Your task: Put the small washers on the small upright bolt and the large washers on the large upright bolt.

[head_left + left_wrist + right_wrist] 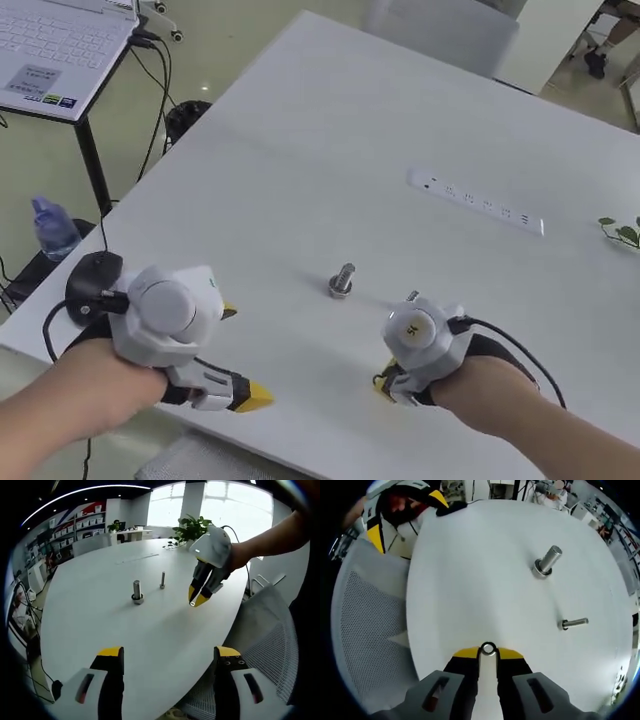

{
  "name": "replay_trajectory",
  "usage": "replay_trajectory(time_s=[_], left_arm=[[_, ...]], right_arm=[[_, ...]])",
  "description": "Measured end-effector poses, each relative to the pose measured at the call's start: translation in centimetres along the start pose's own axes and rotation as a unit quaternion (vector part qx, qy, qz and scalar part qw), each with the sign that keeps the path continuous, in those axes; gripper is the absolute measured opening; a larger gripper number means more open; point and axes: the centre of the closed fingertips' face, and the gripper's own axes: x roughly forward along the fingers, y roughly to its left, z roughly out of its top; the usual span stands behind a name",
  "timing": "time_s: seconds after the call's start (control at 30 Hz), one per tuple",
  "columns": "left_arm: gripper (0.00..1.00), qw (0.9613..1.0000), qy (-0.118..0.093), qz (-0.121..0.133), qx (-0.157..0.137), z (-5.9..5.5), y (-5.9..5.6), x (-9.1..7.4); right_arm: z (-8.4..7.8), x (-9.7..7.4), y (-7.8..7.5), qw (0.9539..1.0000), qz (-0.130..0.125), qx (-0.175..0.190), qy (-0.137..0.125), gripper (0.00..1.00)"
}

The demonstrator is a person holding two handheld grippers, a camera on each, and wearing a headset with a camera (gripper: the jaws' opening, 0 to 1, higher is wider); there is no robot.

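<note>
Right gripper view gives me my right gripper point(488, 652) with its jaws pinching a washer point(488, 648) on edge, held over the bench point(470, 580) close to its near rim, where a mesh chair point(365, 630) sits just past the edge. Ahead of those jaws I see bare white top reaching to the large bolt point(547, 561) and the small bolt point(575, 623), both upright and standing apart from each other. My left gripper point(169, 652) hangs at the same near edge with its jaws spread wide, and a power strip point(475, 200) lies well beyond the bolts.
</note>
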Motion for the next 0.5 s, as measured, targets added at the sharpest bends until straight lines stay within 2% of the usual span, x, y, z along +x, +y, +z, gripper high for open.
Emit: replay_trajectory(time_s=[0.2, 0.5], left_arm=[[0.72, 1.0000, 0.005, -0.004, 0.004, 0.0, -0.2, 0.1], [0.73, 1.0000, 0.003, -0.008, 0.004, 0.2, -0.3, 0.1]], right_arm=[[-1.6, -0.7, -1.4, 0.9996, -0.004, 0.028, 0.004, 0.13], [-2.7, -1.5, -3.5, 0.9990, -0.014, 0.042, 0.008, 0.13]])
